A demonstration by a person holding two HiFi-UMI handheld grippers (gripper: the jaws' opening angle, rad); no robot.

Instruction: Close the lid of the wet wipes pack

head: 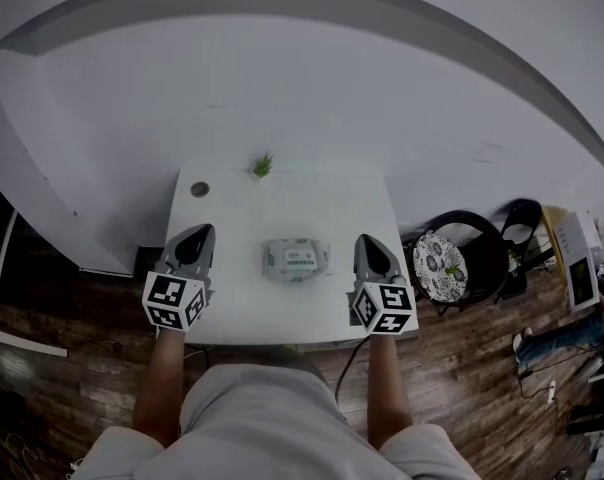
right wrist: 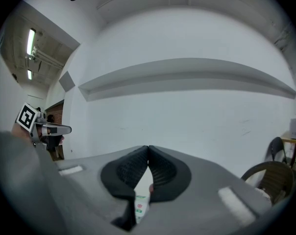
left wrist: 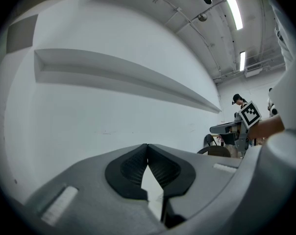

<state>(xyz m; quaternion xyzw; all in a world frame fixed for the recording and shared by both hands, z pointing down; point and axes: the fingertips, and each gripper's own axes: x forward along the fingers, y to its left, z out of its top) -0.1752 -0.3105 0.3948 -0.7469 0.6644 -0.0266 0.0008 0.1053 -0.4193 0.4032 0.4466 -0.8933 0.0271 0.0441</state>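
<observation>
The wet wipes pack (head: 297,259) lies flat in the middle of the small white table (head: 282,193), grey-white with a green label; whether its lid is up I cannot tell. My left gripper (head: 195,238) hovers to the left of the pack, tips together, holding nothing. My right gripper (head: 371,250) hovers to the pack's right, also shut and empty. In the left gripper view the fingertips (left wrist: 147,147) meet in front of a white wall. In the right gripper view the fingertips (right wrist: 148,149) touch, and a sliver of the pack's label (right wrist: 139,204) shows below them.
A small green plant (head: 262,166) stands at the table's far edge and a round dark disc (head: 199,189) at its far left corner. A black chair with a patterned cushion (head: 442,266) stands to the right. A white wall rises behind the table.
</observation>
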